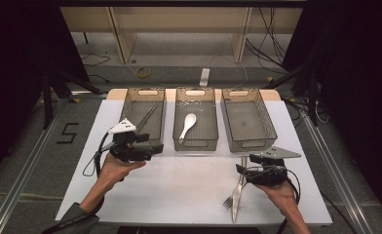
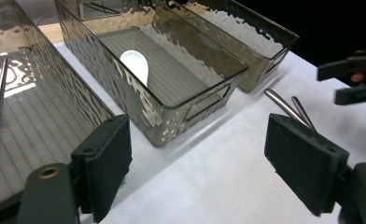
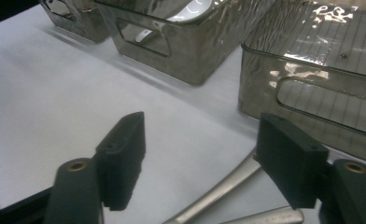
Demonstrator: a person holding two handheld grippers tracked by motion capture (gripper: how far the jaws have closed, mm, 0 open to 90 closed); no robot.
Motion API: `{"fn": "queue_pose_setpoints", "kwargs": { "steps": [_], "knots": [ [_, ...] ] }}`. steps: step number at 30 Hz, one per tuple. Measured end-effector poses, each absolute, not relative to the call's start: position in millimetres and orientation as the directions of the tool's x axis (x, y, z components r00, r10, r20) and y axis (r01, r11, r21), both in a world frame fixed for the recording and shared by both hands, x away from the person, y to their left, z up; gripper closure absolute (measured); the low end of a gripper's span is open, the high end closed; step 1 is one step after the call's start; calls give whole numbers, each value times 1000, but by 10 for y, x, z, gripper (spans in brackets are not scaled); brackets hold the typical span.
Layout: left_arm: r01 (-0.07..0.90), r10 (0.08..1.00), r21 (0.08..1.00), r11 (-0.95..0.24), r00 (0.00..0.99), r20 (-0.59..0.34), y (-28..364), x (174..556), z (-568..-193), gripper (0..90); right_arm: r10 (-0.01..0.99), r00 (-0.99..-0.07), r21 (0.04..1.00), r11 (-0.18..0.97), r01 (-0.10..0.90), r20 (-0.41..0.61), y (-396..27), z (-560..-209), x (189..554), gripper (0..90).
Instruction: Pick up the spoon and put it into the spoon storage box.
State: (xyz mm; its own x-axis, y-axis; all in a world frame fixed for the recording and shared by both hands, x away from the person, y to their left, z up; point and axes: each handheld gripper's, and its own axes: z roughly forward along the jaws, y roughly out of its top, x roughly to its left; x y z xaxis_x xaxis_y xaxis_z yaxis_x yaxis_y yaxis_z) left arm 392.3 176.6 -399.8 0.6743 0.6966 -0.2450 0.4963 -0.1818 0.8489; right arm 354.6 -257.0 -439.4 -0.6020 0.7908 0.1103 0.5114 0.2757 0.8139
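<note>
Both grippers stood open and empty over the white table (image 1: 189, 190).

Right gripper (image 1: 241, 170) hovered with its jaws apart just above the handles of a fork (image 1: 229, 197) and a knife (image 1: 237, 195), which lay side by side on the table right beneath and toward the person from it; the pads seemed clear of the metal, though the close view was too blurred to be sure. Left gripper (image 1: 157, 148) held its jaws wide with nothing between them, at the near end of the left bin (image 1: 130, 105), where chopsticks (image 1: 147, 117) lay. Ahead and to its right, a white spoon (image 2: 137, 65) rested in the middle bin (image 1: 177, 131); the right bin (image 1: 269, 124) stood just beyond the right gripper.
</note>
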Motion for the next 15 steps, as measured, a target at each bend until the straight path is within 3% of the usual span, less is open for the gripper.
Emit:
{"fn": "queue_pose_setpoints", "kwargs": {
  "steps": [4, 15],
  "knots": [
    [508, 667, 848, -150, 685, -292, 1823, 3881, -4059, 204, 792, -601, 792, 297, 534, 108, -2582, -4433, 3640, 442],
    [486, 692, 853, -190, 683, -235, 1898, 3708, -4111, 183, 819, -563, 743, 311, 593, 106, -2643, -4528, 3840, 604]
  ]
}}
